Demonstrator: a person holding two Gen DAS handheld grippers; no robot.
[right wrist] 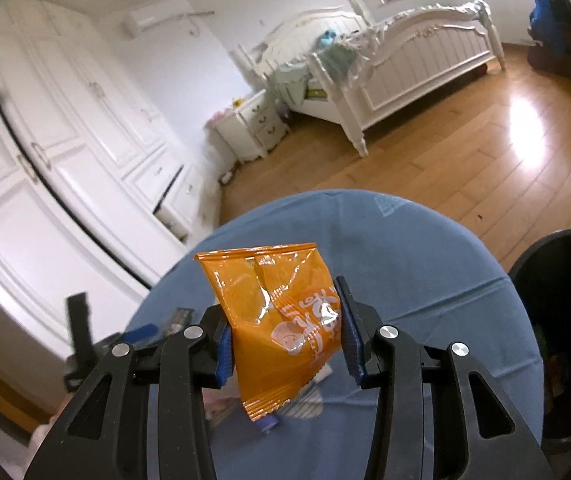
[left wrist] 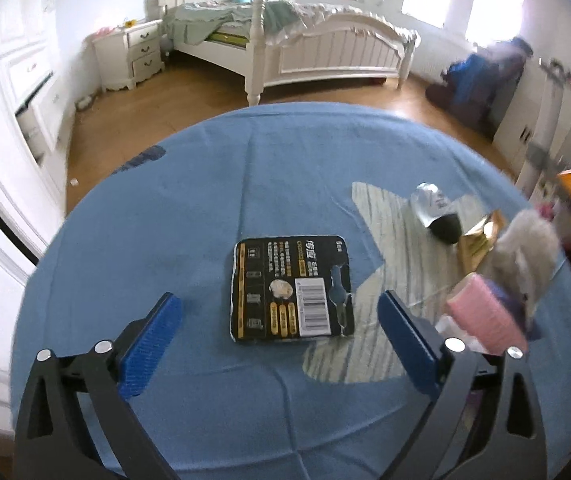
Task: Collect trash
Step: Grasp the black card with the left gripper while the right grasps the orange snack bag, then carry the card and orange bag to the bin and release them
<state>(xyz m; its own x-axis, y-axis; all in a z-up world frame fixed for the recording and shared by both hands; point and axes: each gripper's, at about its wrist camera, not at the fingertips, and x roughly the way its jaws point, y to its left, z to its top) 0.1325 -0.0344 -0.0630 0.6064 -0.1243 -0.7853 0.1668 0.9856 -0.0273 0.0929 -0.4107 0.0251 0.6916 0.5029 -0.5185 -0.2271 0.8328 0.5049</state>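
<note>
We find the round table (left wrist: 245, 168) with a black bin (right wrist: 565, 320) just beside it, and we judge the carrying step in hand: our right gripper (right wrist: 285, 332) pinches an orange snack bag (right wrist: 281, 320), white lettering illegible, which must next swing over the bin. Our left gripper (left wrist: 279, 320) hangs spread over a black card (left wrist: 291, 286) bearing a barcode and unreadable Chinese print

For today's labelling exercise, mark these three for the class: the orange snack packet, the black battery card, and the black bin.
Snack packet (right wrist: 281, 320): right wrist view, on its orange front, above the white print.
Battery card (left wrist: 291, 286): left wrist view, middle of its printed face.
Bin (right wrist: 565, 320): right wrist view, on its dark inner wall.
</note>
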